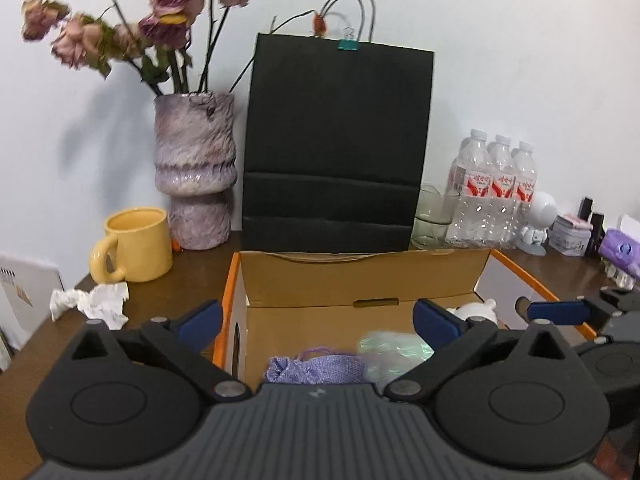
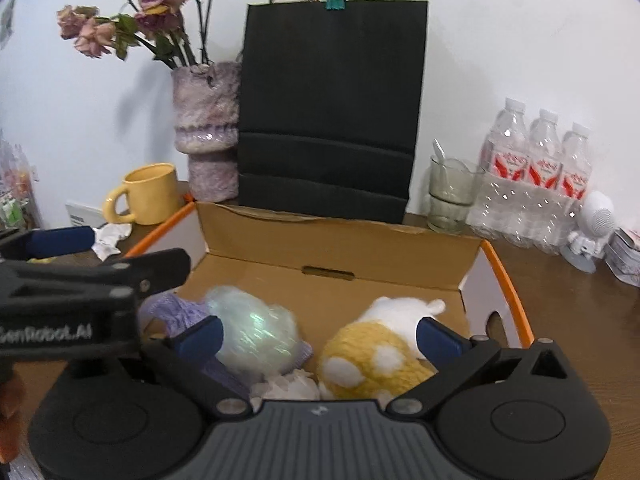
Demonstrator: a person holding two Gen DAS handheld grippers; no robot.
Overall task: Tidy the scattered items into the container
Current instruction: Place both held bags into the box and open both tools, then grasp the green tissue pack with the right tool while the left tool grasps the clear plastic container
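While both claws hang over the open cardboard box (image 2: 340,256), each is seen spread to its widest with nothing gripped. Between the fingers of the right claw (image 2: 320,334) a yellow-and-white plush toy (image 2: 368,356) and an iridescent wrapped bundle (image 2: 252,332) are seen lying on the box floor, with a white crumpled piece (image 2: 288,388) at the lower centre of that view; no pad can be made out pressing on any of them. Below the left claw (image 1: 318,320) a lilac drawstring pouch (image 1: 316,368) is seen, also loose in the box.

One scattered item is judged to remain outside: a crumpled white paper (image 1: 94,302) on the brown counter (image 1: 180,280), at the left of the left wrist view, just in front of the yellow mug (image 1: 134,244). It lies to the left of the left claw and slightly ahead, outside the orange-edged box wall. The left claw is judged the nearer; in the right wrist view the same paper is seen beyond the left claw, at far left. No clear long axis is offered by the wad, so a grasp from almost any angle should serve, though the mug close behind it leaves little room.
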